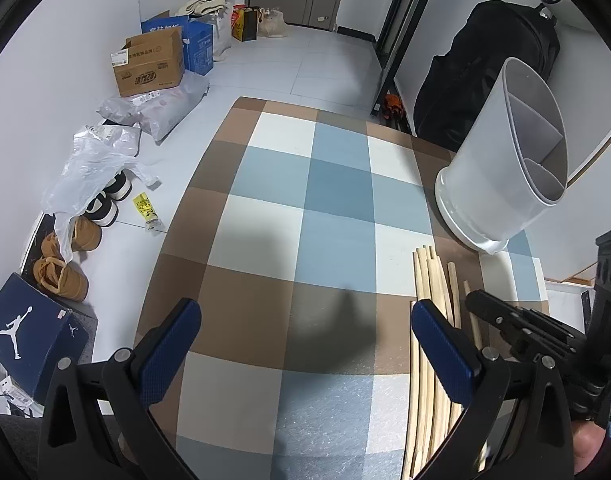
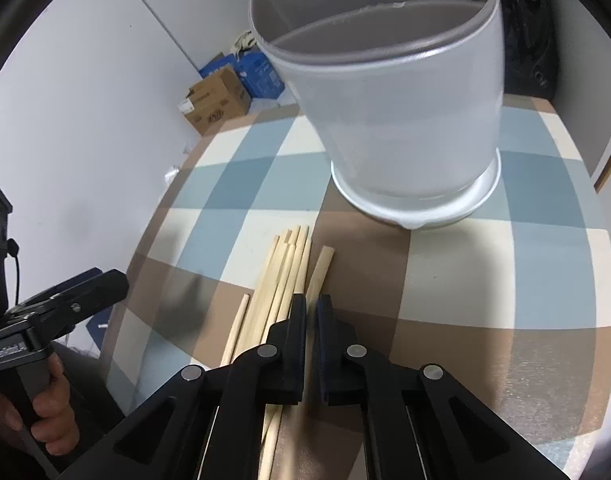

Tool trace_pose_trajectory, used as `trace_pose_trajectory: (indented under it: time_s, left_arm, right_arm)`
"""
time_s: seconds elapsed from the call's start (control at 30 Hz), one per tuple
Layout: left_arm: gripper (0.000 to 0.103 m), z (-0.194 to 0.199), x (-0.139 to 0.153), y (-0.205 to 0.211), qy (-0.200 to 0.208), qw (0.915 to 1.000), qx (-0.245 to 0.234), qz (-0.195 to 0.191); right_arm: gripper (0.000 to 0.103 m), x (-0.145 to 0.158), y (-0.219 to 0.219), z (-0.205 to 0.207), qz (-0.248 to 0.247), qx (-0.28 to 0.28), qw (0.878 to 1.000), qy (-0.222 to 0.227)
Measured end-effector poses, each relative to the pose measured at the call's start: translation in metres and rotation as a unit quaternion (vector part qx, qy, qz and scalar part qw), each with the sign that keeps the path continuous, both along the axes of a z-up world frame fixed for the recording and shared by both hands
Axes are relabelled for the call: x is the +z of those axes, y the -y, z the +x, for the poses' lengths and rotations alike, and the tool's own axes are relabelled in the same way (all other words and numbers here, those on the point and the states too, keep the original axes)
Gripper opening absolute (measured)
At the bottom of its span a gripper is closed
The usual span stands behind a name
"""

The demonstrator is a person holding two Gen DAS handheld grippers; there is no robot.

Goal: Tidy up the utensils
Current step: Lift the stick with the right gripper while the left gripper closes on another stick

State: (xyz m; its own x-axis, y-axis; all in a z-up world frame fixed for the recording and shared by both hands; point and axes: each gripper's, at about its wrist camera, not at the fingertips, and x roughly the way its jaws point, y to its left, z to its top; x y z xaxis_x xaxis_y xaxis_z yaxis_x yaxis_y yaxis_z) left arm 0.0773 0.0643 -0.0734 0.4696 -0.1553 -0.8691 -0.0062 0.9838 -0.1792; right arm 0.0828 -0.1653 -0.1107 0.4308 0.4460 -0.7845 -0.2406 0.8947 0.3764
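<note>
From the left wrist view, the left hand-held gripper (image 1: pixel 305 340) has its two blue pads wide apart, with nothing between them. It hangs over a counter (image 1: pixel 265 208) covered in a cloth of blue, white and brown squares. At the right side of the counter lies a bunch of wooden chopsticks (image 1: pixel 435 280), side by side, flat on the cloth. The right blue pad (image 1: pixel 445 352) covers part of them from this view. Behind the chopsticks stands a white holder (image 1: pixel 501 168) with walls inside that split it into parts. It looks empty where its inside shows. The right hand-held gripper (image 1: pixel 471 294) comes in from the right, with its black tip just over the chopsticks. On the floor at the left are brown shoes (image 1: pixel 61 272), a blue shoe box (image 1: pixel 29 332), a plastic bag (image 1: pixel 89 168) and a brown box (image 1: pixel 149 64). A black bag (image 1: pixel 489 72) leans on the wall behind the holder.

From the right wrist view, the right hand-held gripper (image 2: pixel 311 304) has its fingers nearly together, with only a thin gap. One chopstick (image 2: pixel 320 270) runs up to that gap, but I cannot tell if the fingers pinch it. The other chopsticks (image 2: pixel 277 276) lie just to the left. The white holder (image 2: pixel 389 92) stands close ahead on the counter (image 2: pixel 525 240). The left hand-held gripper (image 2: pixel 105 280) is at the left edge, held by a hand (image 2: pixel 45 412).
</note>
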Motion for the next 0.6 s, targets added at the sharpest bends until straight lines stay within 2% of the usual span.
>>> trace_pose_trajectory:
  time_s: [0.27, 0.43, 0.6]
  left_arm:
    - [0.102, -0.002, -0.001, 0.011, -0.002, 0.9999, -0.015, 0.004]
    - [0.102, -0.003, -0.006, 0.022, -0.014, 0.9989, -0.043, -0.008]
    - [0.098, -0.011, -0.012, 0.041, -0.025, 0.9961, -0.082, 0.020]
  right_arm:
    - [0.004, 0.016, 0.023, 0.000, 0.032, -0.044, 0.998, 0.029]
    - [0.004, 0.041, 0.041, -0.005, 0.055, -0.070, 0.993, 0.074]
    - [0.004, 0.063, 0.063, -0.013, 0.068, -0.093, 0.986, 0.119]
